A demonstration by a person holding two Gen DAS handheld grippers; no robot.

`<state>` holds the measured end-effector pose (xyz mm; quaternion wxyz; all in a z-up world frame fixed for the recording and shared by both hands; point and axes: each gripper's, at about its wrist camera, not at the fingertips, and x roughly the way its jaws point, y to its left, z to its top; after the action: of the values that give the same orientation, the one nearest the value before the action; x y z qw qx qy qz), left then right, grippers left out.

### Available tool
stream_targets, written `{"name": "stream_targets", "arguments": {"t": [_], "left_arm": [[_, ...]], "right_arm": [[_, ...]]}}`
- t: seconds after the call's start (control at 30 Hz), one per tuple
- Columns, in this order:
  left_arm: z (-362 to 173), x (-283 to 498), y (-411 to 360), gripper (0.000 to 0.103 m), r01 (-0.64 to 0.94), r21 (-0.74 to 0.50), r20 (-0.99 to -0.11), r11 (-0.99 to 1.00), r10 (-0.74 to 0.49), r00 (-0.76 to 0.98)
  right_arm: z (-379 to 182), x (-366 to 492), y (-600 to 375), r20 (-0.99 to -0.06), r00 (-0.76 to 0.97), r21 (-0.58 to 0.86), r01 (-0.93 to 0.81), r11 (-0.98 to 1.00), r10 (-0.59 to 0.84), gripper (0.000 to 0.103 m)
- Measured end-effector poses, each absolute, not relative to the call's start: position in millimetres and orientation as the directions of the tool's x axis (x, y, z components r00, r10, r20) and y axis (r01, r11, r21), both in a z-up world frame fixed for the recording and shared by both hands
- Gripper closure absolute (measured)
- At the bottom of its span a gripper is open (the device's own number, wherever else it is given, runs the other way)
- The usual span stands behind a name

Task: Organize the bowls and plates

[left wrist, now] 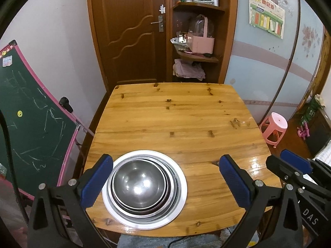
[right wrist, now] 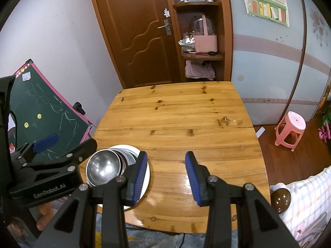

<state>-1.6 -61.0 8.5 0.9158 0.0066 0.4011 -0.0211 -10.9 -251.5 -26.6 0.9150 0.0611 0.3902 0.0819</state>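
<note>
The task's things form a single nested stack near the front edge of the table. A white plate lies at the bottom, several steel dishes sit inside it, and a steel bowl rests on top, mouth up. Nesting by size keeps the stack low and stable, with the widest piece as its base. How many dishes lie between plate and bowl cannot be counted with certainty — their rims overlap closely.

The left gripper is poised over the stack, tilted downward. Its jaws stand wide apart and grip nothing; one blue pad shows at the stack's left rim, the other well out to the stack's right, above bare wood. Whether the left pad touches the plate is not clear from this angle.

The right gripper is to the right of the stack, also tilted downward. Its jaws are partly open and empty; only table surface shows between them.

No loose plate or bowl is visible elsewhere on the table. Judged from this layout, the stacking is complete or nearly so — both grippers are free, which suits either withdrawal or a final centring of the stack.
</note>
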Motion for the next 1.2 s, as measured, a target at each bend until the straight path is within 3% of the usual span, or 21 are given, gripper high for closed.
{"name": "stream_targets", "arguments": {"t": [1.2], "left_arm": [[3.8, -4.8, -52.5, 0.001, 0.019, -0.001, -0.738, 1.0, -0.014, 0.675]], "right_arm": [[-29.5, -8.8, -247.2, -0.711, 0.674, 0.177, -0.107, 0.978, 0.202, 0.065]]}}
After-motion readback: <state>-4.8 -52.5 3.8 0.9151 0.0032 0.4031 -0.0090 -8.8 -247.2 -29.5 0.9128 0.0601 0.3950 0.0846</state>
